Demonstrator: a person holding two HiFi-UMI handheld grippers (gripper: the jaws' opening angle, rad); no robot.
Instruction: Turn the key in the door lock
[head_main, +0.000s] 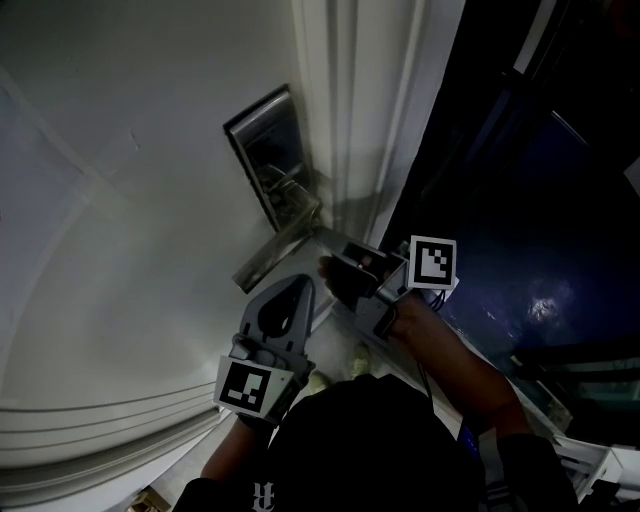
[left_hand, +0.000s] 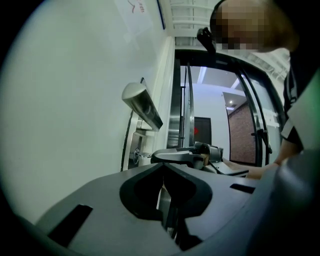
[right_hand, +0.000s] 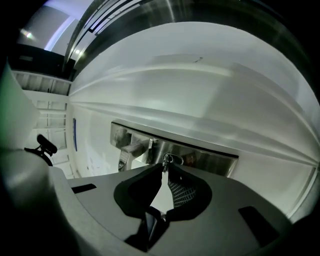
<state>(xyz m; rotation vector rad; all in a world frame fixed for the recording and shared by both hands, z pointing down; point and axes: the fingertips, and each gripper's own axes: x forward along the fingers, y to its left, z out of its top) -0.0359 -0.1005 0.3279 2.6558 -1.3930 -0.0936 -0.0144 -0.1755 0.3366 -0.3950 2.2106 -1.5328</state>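
Note:
On the white door (head_main: 120, 200) a steel lock plate (head_main: 270, 150) carries a lever handle (head_main: 275, 250). My right gripper (head_main: 325, 268) reaches in from the right, close under the handle. In the right gripper view its jaws (right_hand: 165, 168) are shut, with the key (right_hand: 167, 160) and its ring pinched at their tips against the lock plate (right_hand: 210, 156). The left gripper view shows the right gripper (left_hand: 156, 156) level with the key (left_hand: 143, 155) in the cylinder, below the handle (left_hand: 142, 105). My left gripper (head_main: 305, 285) is shut on nothing (left_hand: 163, 166), below the handle and off the door.
The door's edge and white frame (head_main: 350, 120) run just right of the lock. Dark glass (head_main: 520, 200) lies beyond. The person's forearm (head_main: 450, 360) crosses the lower right. Through the opening there is a corridor with a brick wall (left_hand: 242, 135).

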